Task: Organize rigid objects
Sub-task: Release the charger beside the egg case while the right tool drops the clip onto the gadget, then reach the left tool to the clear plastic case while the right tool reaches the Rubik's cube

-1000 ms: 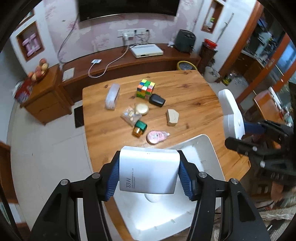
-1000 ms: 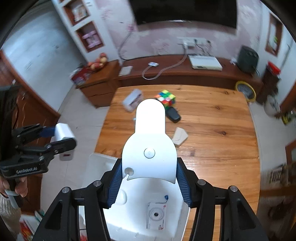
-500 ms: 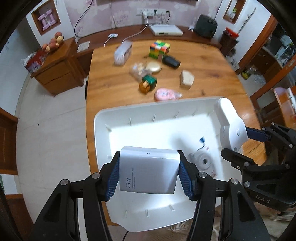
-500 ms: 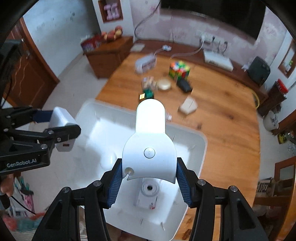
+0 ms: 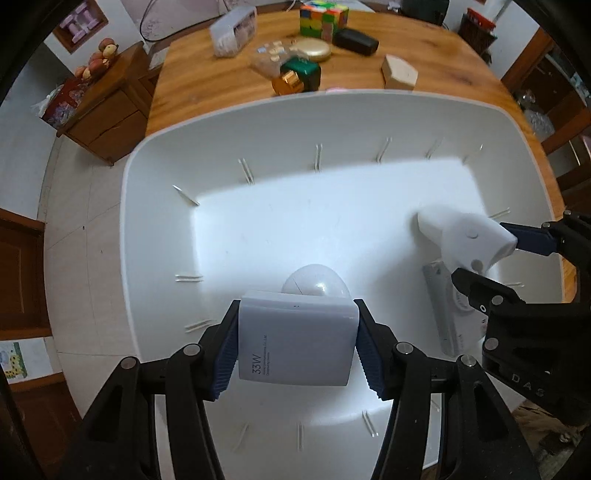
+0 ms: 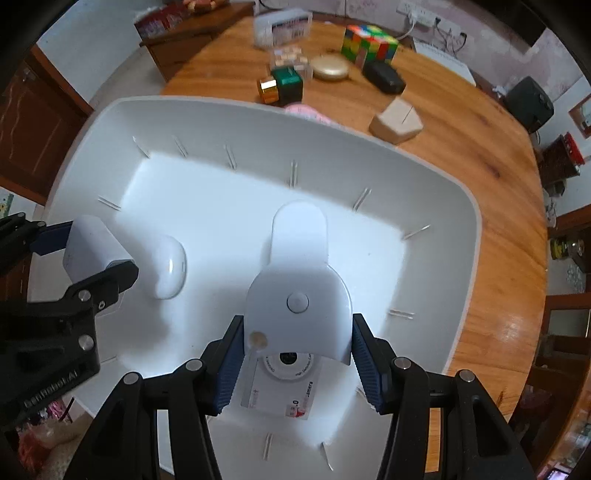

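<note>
each gripper was a black plastic frame of angular, triangulated struts pinned with round silver screws. the left gripper [image 5: 297,345] carried two fingers faced with ribbed blue pads [image 5: 225,358], and the right gripper [image 6: 297,354] matched it, blue ribbed pads [image 6: 364,363] included. pale lettering showed on the black bodies: "das" on the right one and partly legible "robot.ai" on the left.

Home living/dining rm: round wooden table [image 5: 207,74] w/ household bits like a colour puzzle cube [image 6: 369,44], wooden sideboard [image 5: 107,107] w/ fruit [image 5: 101,59] on top, wall niche shelves [image 5: 79,22], floral wallpaper, wall sockets [image 6: 419,13].
</note>
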### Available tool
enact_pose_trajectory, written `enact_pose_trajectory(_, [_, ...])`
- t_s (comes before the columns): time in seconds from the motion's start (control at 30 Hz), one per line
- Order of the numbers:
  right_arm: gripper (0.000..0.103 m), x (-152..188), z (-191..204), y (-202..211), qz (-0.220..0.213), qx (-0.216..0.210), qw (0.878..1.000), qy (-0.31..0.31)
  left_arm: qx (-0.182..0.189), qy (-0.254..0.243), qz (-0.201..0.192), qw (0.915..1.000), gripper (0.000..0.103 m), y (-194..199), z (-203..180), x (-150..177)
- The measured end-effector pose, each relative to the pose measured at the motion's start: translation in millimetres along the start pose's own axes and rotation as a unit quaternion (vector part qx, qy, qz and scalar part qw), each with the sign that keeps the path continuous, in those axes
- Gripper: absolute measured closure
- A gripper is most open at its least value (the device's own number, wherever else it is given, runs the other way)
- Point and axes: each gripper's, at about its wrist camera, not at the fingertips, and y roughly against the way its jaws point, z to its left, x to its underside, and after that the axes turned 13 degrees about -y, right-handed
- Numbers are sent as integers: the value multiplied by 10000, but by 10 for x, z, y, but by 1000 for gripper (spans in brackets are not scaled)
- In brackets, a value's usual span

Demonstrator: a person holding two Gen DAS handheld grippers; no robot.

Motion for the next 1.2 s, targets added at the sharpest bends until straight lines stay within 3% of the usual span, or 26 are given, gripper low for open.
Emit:
enact_pose_trajectory(0.47, [47, 37, 39, -305, 347, 354, 9988, 14, -110, -297, 192, 9993, 43, -202, -12, -55])
enact_pose_trajectory(0.53, [39, 51, 47, -339, 425, 354, 9985, 36, -170, -343, 188, 9991, 42, -188, -22, -63])
enact_pose_trajectory(0.6, [32, 78, 56, -349, 507, 345, 9981, 76, -156, -361, 204, 9990, 35, -172, -14, -61])
enact_pose_trajectory(0.67, [32, 116, 82, -328, 505, 367, 9979, 168, -156, -358, 207, 9990, 27, -142, 4, -60])
enact_pose_trajectory(0.77, [31, 194, 110, -245, 426, 381, 9979, 316, -172, -350, 132, 9992, 16, -41, 3, -75])
enact_pose_trajectory(1.2, [28, 405, -42, 392, -107, 35, 9986, 508, -291, -346, -490, 9978, 15, 690, 11, -132])
